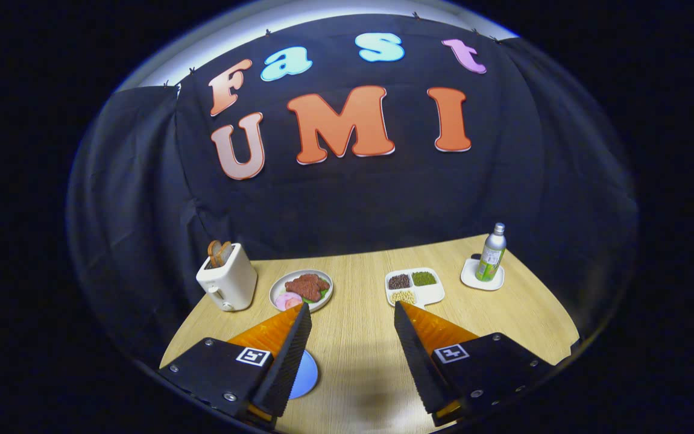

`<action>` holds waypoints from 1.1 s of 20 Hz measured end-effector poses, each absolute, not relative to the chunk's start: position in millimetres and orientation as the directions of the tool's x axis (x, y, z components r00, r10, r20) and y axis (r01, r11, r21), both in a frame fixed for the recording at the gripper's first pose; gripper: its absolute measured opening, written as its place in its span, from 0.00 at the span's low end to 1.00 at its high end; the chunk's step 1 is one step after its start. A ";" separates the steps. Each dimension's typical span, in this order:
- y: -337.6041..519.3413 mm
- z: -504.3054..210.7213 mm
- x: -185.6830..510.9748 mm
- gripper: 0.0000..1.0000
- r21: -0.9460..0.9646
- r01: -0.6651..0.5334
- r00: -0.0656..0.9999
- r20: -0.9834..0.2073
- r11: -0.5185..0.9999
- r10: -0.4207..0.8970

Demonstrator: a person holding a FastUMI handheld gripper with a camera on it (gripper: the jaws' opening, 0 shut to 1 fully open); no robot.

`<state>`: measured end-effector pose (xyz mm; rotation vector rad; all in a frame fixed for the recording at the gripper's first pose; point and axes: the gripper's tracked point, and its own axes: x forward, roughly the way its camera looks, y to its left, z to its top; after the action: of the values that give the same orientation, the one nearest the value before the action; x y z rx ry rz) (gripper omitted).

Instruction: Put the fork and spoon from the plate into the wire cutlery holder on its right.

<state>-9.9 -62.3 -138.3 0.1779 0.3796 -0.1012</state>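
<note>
My gripper (351, 305) hangs open above the wooden table (359, 343), with nothing between its two orange-and-black fingers (289, 355). Just beyond the left fingertip sits a round white plate (322, 299) holding brown meat, pink slices and a bit of green. A light blue disc (307, 375) lies flat on the table close under the left finger, which hides most of it.
A white toaster (227, 283) with bread slices stands left of the plate. Beyond the right fingertip is a white divided tray (434, 295) of beans and grains. A green-labelled bottle (491, 253) stands on a white coaster (482, 278) at the far right. Bare wood runs between the fingers.
</note>
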 end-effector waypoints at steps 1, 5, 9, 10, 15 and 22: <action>-59.2 -130.8 -7.1 0.84 0.156 0.146 0.938 -0.337 0.977 -0.087; -38.3 -114.6 4.1 0.84 0.121 0.147 0.962 -0.247 0.982 -0.113; 15.1 -113.6 12.0 0.86 0.013 0.052 0.973 -0.224 0.999 -0.048; 34.8 -115.5 13.4 0.87 0.002 0.025 0.974 -0.225 1.000 -0.024; 102.0 -134.0 29.4 0.91 0.010 -0.071 0.959 -0.273 0.997 0.070; 147.9 -224.6 24.7 0.93 0.060 -0.155 0.784 -0.599 0.986 0.160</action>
<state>24.7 147.9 -224.6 0.0075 0.6472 0.1700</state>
